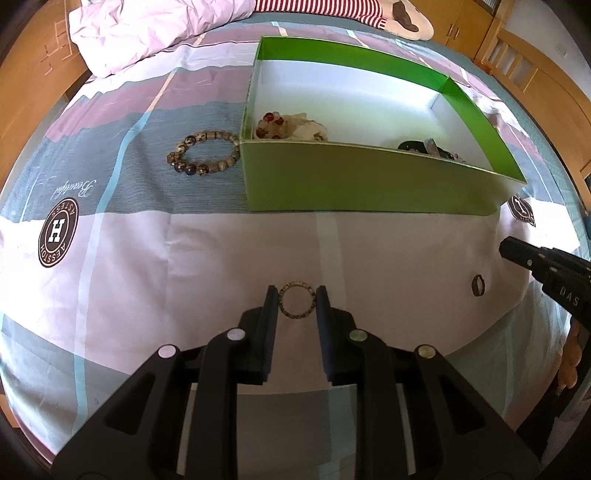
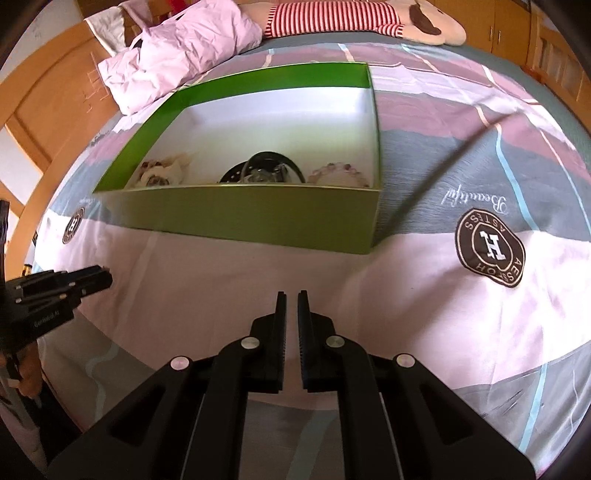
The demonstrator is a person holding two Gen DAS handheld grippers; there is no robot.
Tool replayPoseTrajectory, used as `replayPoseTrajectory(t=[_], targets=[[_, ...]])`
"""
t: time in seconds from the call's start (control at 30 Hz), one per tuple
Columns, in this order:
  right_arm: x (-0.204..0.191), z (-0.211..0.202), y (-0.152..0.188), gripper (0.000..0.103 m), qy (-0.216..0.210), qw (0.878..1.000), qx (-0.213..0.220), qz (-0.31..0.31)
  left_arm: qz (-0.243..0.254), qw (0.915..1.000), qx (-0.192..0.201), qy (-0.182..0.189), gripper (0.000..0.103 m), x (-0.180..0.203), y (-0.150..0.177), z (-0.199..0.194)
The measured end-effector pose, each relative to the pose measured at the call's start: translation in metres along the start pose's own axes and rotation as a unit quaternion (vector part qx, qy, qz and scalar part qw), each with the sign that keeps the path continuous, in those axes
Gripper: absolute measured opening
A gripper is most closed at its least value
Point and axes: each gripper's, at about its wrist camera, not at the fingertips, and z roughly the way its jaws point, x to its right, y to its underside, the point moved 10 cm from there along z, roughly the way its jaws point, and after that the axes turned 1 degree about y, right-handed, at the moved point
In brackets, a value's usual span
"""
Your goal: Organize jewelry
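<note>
Left wrist view. Left gripper [image 1: 296,292]: jaws part open, set either side of a thin patterned ring [image 1: 297,303]; pads at the rim or just off it, true contact not clear, ring apparently lying flat on the bedspread [image 1: 221,258]. Step in hand, by judgement: pinching this ring for transfer to the green box [image 1: 369,177]. For a clean pick: pads square across the rim, tips low to the cloth, slow closing so the thin band neither tips nor skates away. Ahead of the jaws and to their left, a beaded bracelet [image 1: 203,153] against the box's outer corner. To the right of the jaws, well apart, a small dark ring [image 1: 478,285]. Inside the box, a pale beaded heap [image 1: 291,127] and a dark strap item [image 1: 428,147]. In the way: near wall of the box, to be cleared before any drop.

Right wrist view. Right gripper [image 2: 292,293]: jaws almost shut, narrow slit only, nothing between them, held above bare cloth. Straight ahead of the jaws, the box; pale bracelet [image 2: 338,173] in its right corner. Left gripper far to the left. Beyond the box, a crumpled pink quilt [image 2: 177,48] and a plush toy [image 2: 369,18].
</note>
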Motion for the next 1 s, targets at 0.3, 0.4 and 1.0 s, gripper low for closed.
replayPoseTrajectory(t=[0.3, 0.4, 1.0], targets=[[-0.036, 0.027, 0.027, 0.026, 0.033, 0.993, -0.05, -0.101, 0.014, 0.9998, -0.01, -0.003, 0.021, 0.007, 0.005, 0.006], [-0.038, 0.023, 0.022, 0.02, 0.024, 0.994, -0.041, -0.096, 0.017, 0.9998, -0.008, -0.001, 0.021, 0.008, 0.005, 0.005], [-0.034, 0.017, 0.022, 0.02, 0.021, 0.995, -0.031, -0.09, 0.039, 0.9982, 0.032, 0.034, 0.021, 0.027, -0.002, -0.015]])
